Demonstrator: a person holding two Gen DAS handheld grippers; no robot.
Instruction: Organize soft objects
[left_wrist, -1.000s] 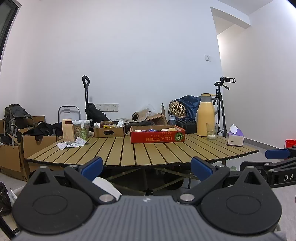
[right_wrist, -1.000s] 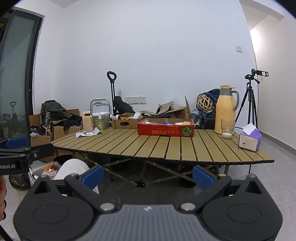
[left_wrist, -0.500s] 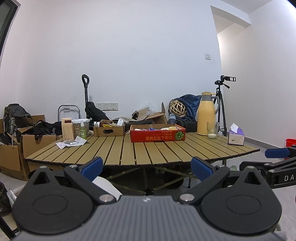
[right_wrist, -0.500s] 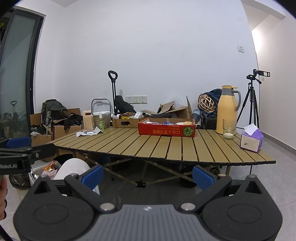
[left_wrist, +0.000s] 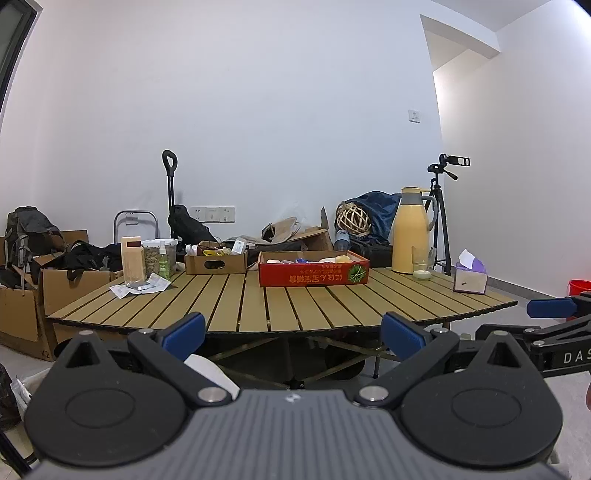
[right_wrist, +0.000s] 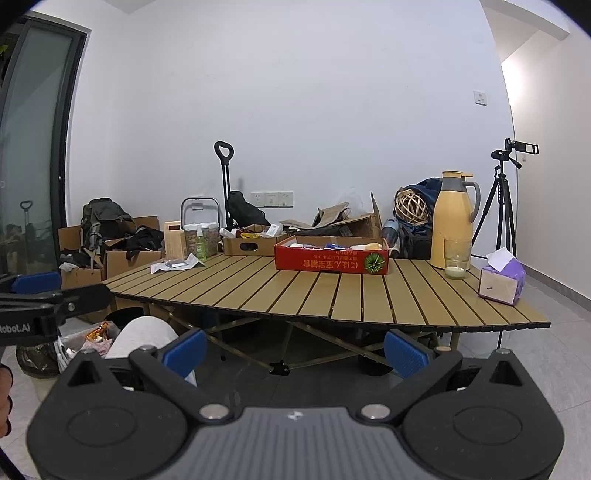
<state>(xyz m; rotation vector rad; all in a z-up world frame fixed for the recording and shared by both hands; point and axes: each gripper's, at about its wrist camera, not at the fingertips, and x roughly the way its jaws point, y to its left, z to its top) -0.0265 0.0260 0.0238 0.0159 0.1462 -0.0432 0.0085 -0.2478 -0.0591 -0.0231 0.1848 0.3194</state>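
A red cardboard tray holding several small soft items stands at the far middle of the slatted wooden table; it also shows in the right wrist view. My left gripper is open and empty, held below and in front of the table's near edge. My right gripper is open and empty, also low in front of the table. The right gripper's blue fingertips show at the right edge of the left wrist view.
On the table stand a yellow thermos, a glass, a purple tissue box, a brown cardboard box, jars and papers. Cardboard boxes and bags sit left; a tripod stands right.
Both grippers have risen slightly, so the table top shows a little more from above. The jaws stay open.
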